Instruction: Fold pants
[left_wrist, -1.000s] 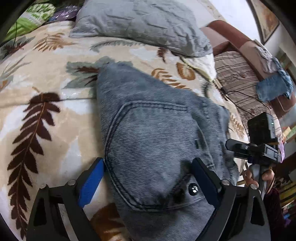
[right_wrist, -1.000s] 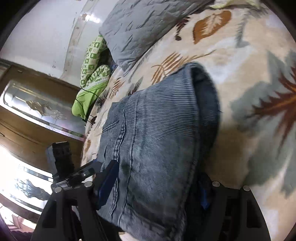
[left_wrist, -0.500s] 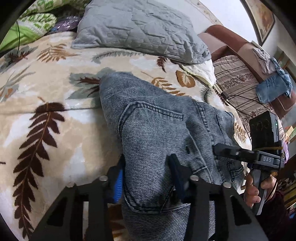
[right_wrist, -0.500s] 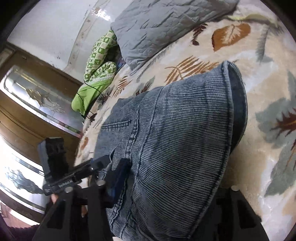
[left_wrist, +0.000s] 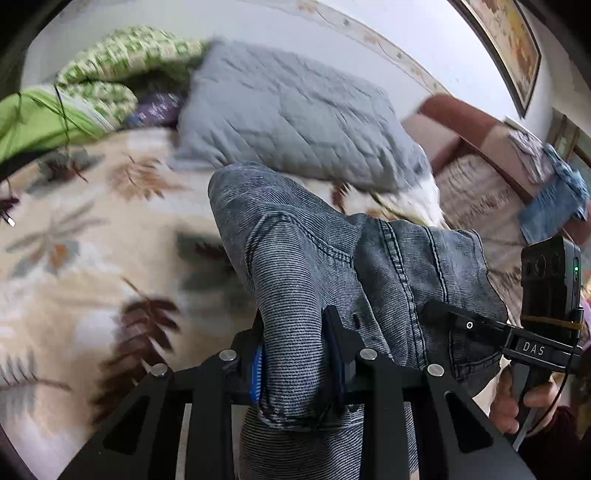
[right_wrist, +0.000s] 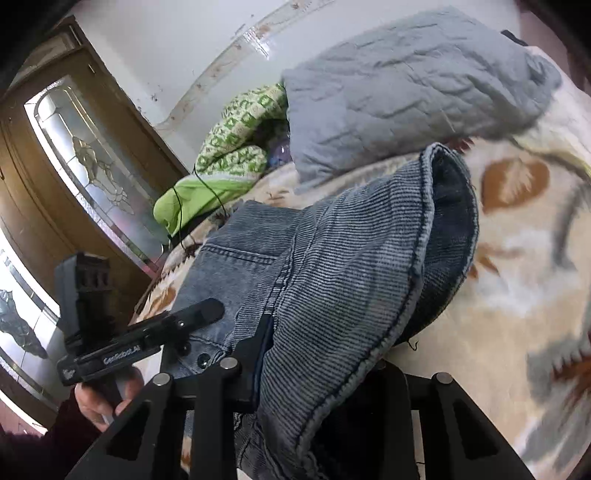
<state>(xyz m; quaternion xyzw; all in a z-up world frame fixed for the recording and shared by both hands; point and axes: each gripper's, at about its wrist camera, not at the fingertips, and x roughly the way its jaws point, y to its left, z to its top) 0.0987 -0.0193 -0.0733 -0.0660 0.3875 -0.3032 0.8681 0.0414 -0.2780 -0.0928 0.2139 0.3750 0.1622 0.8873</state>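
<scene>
The grey-blue ribbed denim pants lie bunched on the bed's cream blanket with brown and grey leaf print, near its front edge, with one end raised off the blanket.

Left gripper: the jaws are closing at a narrow setting, with a thick fold of the pants between them. The blue-faced pad presses on one side of the fold, and the black finger on the other side. The fabric bulges above and below the grip.

Right gripper: the jaws are closing, also narrow, with a wide fold of the pants between them. The near finger bears against the denim. The far finger is covered by draped cloth, so its contact cannot be confirmed. In the left wrist view, this gripper appears at the right of the pants, with a hand on its handle.

A grey quilted pillow lies toward the far edge of the blanket, beyond the pants. A green-and-white patterned cloth bundle lies beside the pillow at the far left corner.
</scene>
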